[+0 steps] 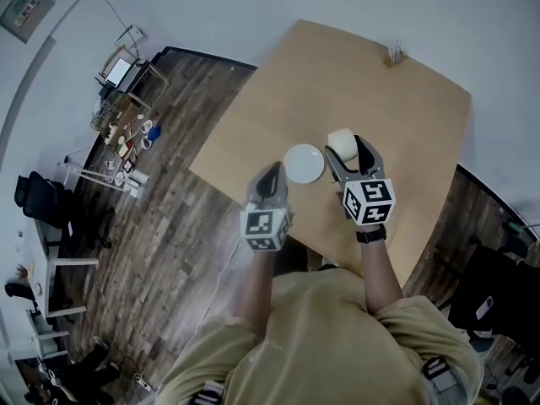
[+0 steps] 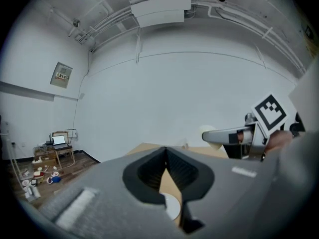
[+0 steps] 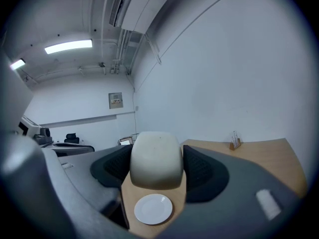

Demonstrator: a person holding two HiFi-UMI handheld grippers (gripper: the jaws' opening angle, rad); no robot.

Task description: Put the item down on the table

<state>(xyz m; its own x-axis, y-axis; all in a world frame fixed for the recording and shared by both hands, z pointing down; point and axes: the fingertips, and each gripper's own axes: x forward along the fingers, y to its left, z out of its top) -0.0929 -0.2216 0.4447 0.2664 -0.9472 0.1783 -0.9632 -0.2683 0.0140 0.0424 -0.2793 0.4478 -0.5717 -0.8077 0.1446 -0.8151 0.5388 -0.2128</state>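
Over the near edge of the tabletop (image 1: pixel 380 99): this is where I have both grippers, roughly midway along it, with the far corners well away
Item: a cream item (image 3: pixel 155 161), maybe a cup, though I can't make out what it is for certain
Right gripper (image 1: pixel 350 154): jaws clenched on the cream item from both sides, pads pressed flat against its flanks
Left gripper (image 1: pixel 270 184): jaws pressed together at the tips with nothing between them; it sits nearer the near edge and plays no part in the hold
Where the item is: in the right jaws, and from the left gripper view I judge it to be raised off the wood, not resting on it
Plate (image 1: pixel 304 164): white, flat on the tabletop, just beside the item on its left and between my two grippers
Key relation: the item sits squarely between the right jaws, so the only way to go is straight down; bare wood lies beneath it, to the right of the plate
Long axis: it seems to run outward along the jaws, but I can't be sure
Nearer hand: the right one, since it has the item
Risk: drifting left would land the item on the plate rim
Far corner: a small holder (image 1: pixel 394 55), well apart and no obstacle
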